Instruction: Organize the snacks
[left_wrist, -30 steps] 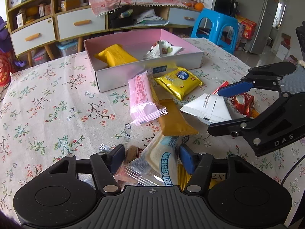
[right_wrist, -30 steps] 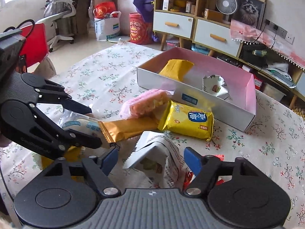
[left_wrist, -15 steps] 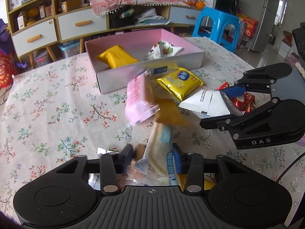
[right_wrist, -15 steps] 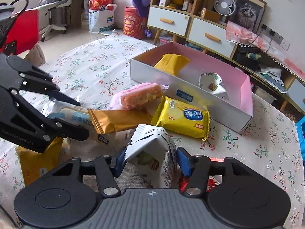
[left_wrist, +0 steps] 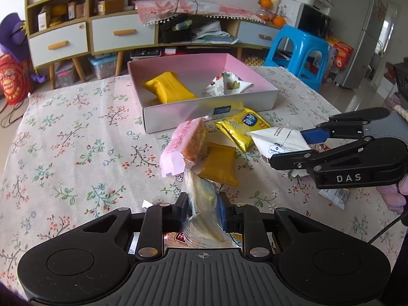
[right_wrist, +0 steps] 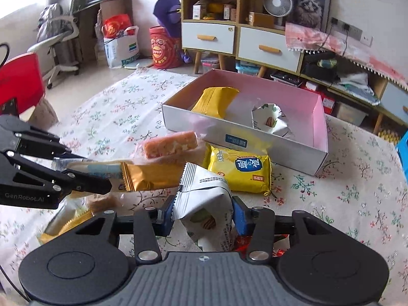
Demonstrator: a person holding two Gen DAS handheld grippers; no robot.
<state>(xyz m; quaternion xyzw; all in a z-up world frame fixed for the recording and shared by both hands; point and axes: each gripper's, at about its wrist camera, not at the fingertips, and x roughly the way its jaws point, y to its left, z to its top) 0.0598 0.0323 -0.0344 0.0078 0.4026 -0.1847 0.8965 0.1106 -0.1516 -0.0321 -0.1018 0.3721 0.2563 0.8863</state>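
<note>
My left gripper sits low over the snack pile, its jaws closing, and its pads press a pale clear-wrapped bread packet standing on edge between them. My right gripper is also closing, pads against a white triangular packet; the left wrist view shows that right gripper pinching the same white packet. Just beyond lies the pink-lined box, holding a yellow packet and a white packet.
On the floral cloth before the box lie a pink wafer pack, a golden packet and a yellow packet with a blue emblem. A red wrapper shows under the white packet. A blue stool stands beyond the table.
Both grippers have narrowed from wide open onto their packets. The bread packet tipped up on edge, and the pink pack and golden packet shifted and tilted with it.
</note>
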